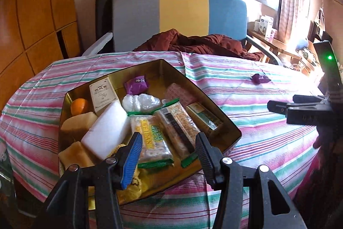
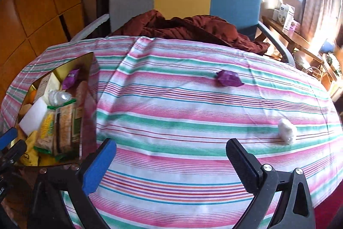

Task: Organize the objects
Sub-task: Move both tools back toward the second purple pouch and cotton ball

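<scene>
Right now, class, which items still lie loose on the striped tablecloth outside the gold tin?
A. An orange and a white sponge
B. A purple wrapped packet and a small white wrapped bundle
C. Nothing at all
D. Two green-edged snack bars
B: the purple wrapped packet and the small white wrapped bundle lie on the striped tablecloth, apart from the gold tin.

- Right gripper [image 2: 171, 156] hangs over the striped cloth [image 2: 171, 113], jaws wide apart, nothing between.
- Purple wrapper [image 2: 229, 78] and white wad [image 2: 287, 131] lie apart on it.
- Gold tin [image 2: 88, 83] at left, full.

"WEIDAN" runs in yellow along the clear, green-edged snack packet [image 1: 150, 138] in the tin [image 1: 220, 115].
</scene>
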Demonstrator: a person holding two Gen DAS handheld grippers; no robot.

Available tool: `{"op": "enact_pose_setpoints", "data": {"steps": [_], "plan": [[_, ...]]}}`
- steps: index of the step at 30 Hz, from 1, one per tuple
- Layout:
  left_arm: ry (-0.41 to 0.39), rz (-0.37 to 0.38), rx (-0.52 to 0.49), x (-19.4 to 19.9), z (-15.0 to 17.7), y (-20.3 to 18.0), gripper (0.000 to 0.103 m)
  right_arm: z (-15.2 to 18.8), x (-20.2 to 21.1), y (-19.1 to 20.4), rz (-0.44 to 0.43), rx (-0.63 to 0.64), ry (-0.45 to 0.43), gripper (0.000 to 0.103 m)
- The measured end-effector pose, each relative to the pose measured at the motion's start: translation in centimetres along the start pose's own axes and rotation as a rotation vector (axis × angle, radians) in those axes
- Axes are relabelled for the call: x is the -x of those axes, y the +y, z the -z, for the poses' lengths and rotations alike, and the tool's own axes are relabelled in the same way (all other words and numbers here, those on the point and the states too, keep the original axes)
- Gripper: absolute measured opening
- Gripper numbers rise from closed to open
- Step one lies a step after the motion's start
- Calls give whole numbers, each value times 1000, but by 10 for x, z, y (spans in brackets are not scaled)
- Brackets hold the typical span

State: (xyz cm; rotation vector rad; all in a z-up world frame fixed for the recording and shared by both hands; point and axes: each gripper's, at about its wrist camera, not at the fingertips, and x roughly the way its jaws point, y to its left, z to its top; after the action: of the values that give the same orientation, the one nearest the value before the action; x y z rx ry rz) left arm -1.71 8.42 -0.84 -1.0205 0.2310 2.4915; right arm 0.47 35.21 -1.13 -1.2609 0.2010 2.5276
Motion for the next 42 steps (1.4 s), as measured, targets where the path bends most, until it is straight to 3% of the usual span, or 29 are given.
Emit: {"op": "enact_pose_setpoints", "data": {"steps": [10,18,22,25,32,39,42], "plan": [[21,58,-77,-8,-6,-34,52,-16,-4,-124,133,-184,39,103],[52,122,-131,-19,-12,-63,52,3,-2,-254,229,-618,-24,103],[59,133,-152,-26,-18,-79,52,29,-9,-297,155,-866,-4,103],[73,150,-165,-36,-26,-95,52,32,-13,-299,134,-887,18,103],[139,249,-153,-65,-52,-135,52,24,-25,-278,75,-783,62,103],[194,275,-179,-104,-77,-173,53,28,-27,-278,24,-804,79,103],[215,282,-206,-122,-89,-190,61,27,-29,-275,8,-786,87,103]]}}
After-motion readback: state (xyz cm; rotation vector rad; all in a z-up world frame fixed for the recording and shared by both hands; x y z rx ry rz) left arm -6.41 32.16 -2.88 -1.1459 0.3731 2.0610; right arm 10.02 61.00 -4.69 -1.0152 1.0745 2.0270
